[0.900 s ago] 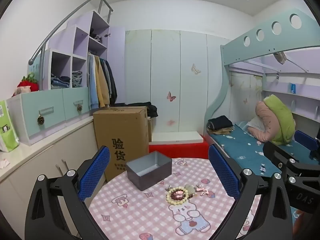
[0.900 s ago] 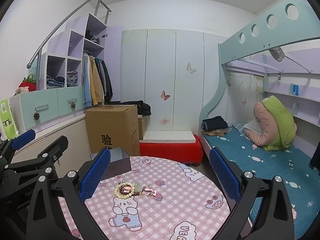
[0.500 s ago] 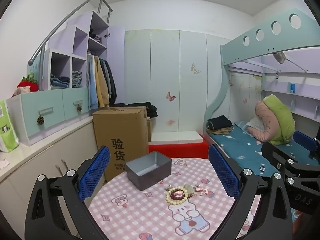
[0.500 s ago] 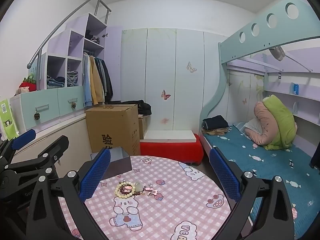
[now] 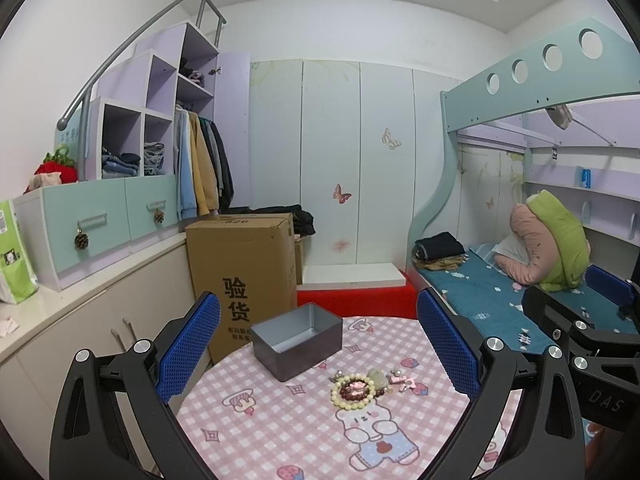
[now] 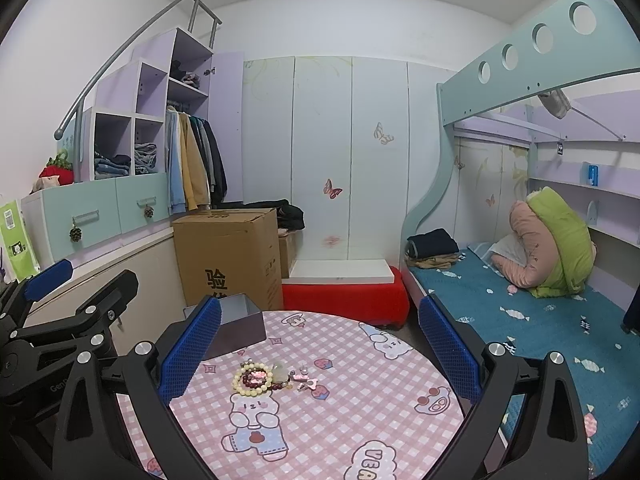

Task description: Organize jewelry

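Cardboard box [image 5: 244, 276] printed 验货, my left hand-held gripper [image 5: 320, 344] and right hand-held gripper [image 6: 320, 344] both spread wide, empty, round surface [image 5: 280, 432] edge near, bracelets [image 5: 354, 388] beside grey tin [image 5: 298, 340]

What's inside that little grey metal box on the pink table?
The grey box looks empty: its far inner walls and part of its floor show bare. Its near wall hides the front of the floor. The jewelry lies outside it on the tablecloth.
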The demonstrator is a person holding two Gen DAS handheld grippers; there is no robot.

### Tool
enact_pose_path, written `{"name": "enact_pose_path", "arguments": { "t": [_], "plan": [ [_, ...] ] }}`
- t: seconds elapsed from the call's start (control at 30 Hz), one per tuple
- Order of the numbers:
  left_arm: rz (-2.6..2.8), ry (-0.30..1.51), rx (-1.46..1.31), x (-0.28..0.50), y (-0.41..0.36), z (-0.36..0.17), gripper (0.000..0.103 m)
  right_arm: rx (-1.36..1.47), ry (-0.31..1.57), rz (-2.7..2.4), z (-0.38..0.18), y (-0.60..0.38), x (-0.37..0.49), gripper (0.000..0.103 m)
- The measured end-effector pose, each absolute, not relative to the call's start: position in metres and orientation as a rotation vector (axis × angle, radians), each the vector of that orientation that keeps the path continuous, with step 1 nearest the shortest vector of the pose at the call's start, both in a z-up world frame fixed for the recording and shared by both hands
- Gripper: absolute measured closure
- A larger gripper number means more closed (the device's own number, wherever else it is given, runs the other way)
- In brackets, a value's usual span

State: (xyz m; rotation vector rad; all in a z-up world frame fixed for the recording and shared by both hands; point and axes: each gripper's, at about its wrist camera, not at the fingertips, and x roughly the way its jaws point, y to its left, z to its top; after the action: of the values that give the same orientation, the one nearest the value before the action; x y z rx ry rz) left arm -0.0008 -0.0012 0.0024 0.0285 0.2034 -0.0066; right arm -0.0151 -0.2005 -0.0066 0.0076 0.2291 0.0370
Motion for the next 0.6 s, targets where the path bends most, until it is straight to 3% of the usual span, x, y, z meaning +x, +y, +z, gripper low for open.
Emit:
{"name": "enact_pose_path", "arguments": {
  "t": [0.6],
  "plan": [
    [-0.006,0.207,0.029,-0.002,-0.0031,0.0078,0.007,0.01,0.233,0.033,-0.0088,-0.2017,-0.0155,0.006]
  ]
}}
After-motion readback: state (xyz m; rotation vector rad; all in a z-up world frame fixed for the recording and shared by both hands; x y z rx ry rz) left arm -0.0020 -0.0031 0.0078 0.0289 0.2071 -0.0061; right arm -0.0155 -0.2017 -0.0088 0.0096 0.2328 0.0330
